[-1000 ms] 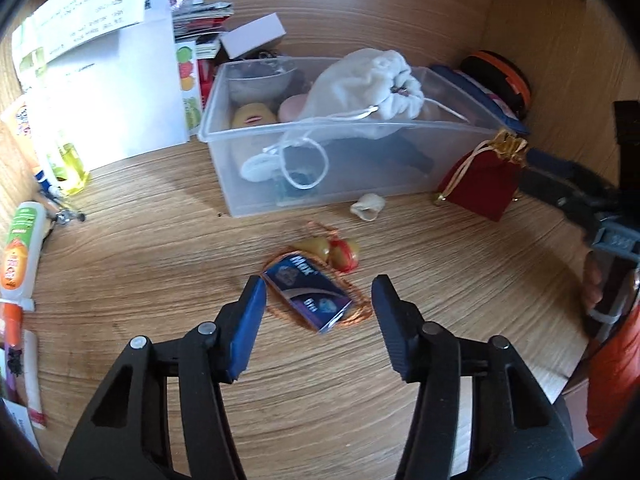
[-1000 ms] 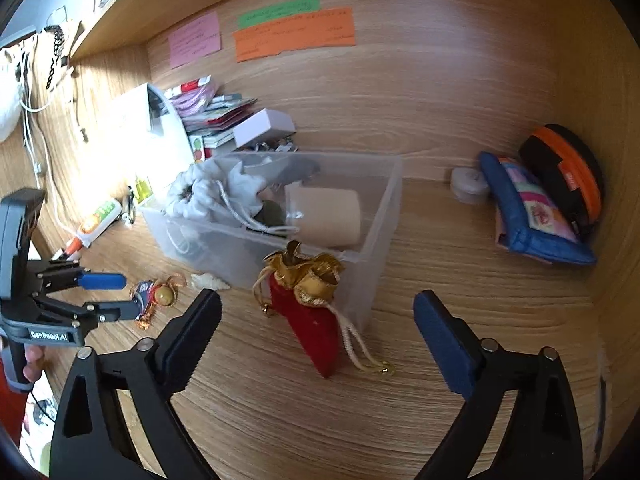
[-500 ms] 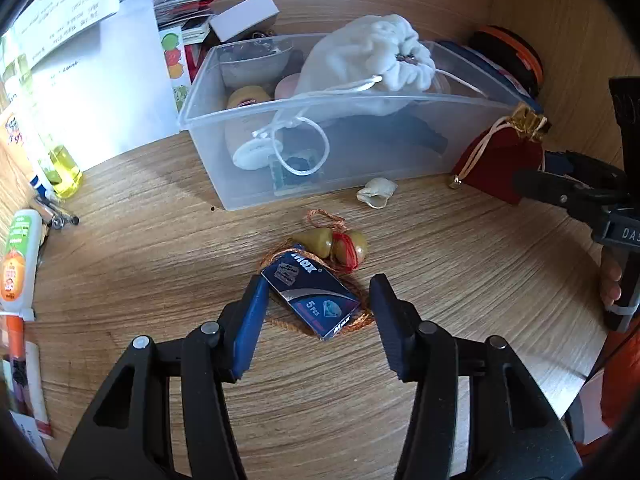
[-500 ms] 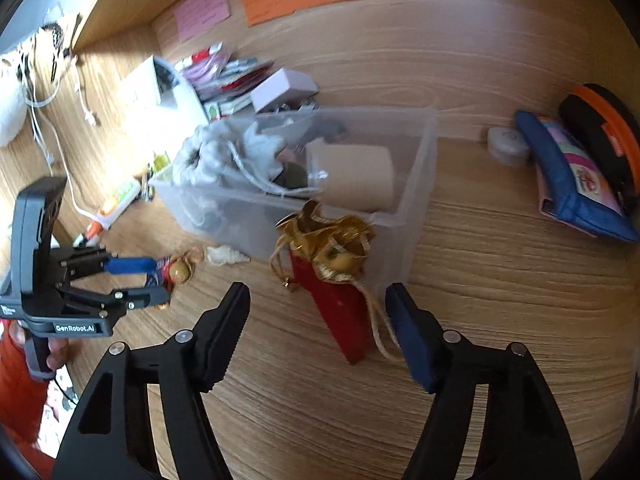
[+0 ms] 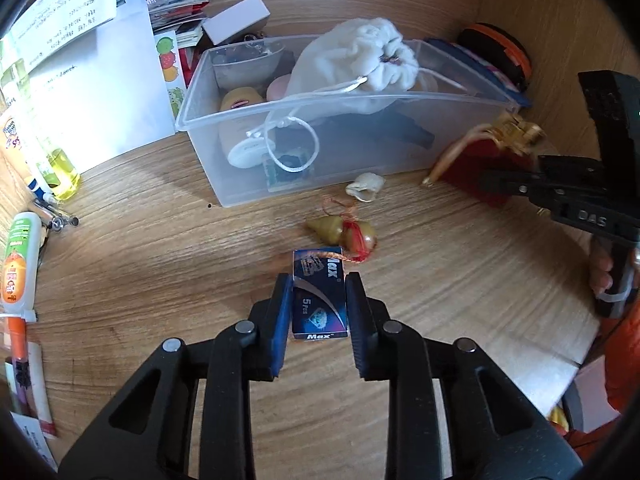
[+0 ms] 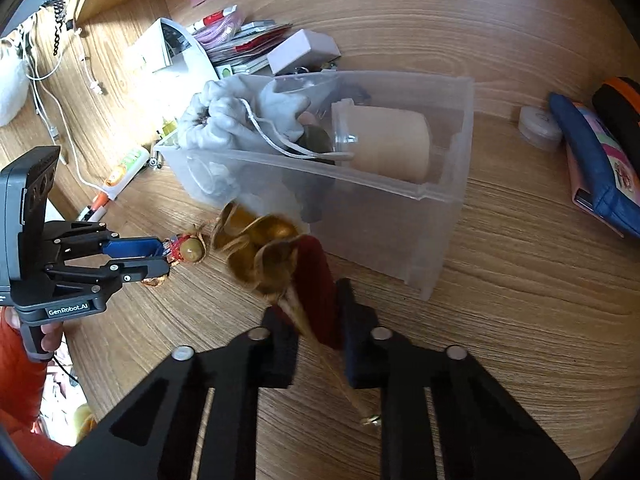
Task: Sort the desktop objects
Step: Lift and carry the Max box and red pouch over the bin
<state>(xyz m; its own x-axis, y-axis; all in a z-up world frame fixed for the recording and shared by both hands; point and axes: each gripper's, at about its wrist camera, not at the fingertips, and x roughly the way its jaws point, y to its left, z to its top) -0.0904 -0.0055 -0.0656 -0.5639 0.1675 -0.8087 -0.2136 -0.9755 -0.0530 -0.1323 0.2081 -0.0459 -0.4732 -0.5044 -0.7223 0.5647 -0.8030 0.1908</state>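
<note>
Left wrist: closing left gripper (image 5: 319, 300) pinches a dark-blue "Max" box (image 5: 319, 300); right gripper (image 6: 318, 322) clamps a red pouch (image 6: 316, 276).

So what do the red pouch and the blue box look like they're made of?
Red pouch: soft, matte, velvety-looking fabric with a shiny gold gathered top and cord; it creases where the right tool pinches it. Blue box: glossy printed card, probably; flat faces, crisp edges, the left tool closing around it.
</note>
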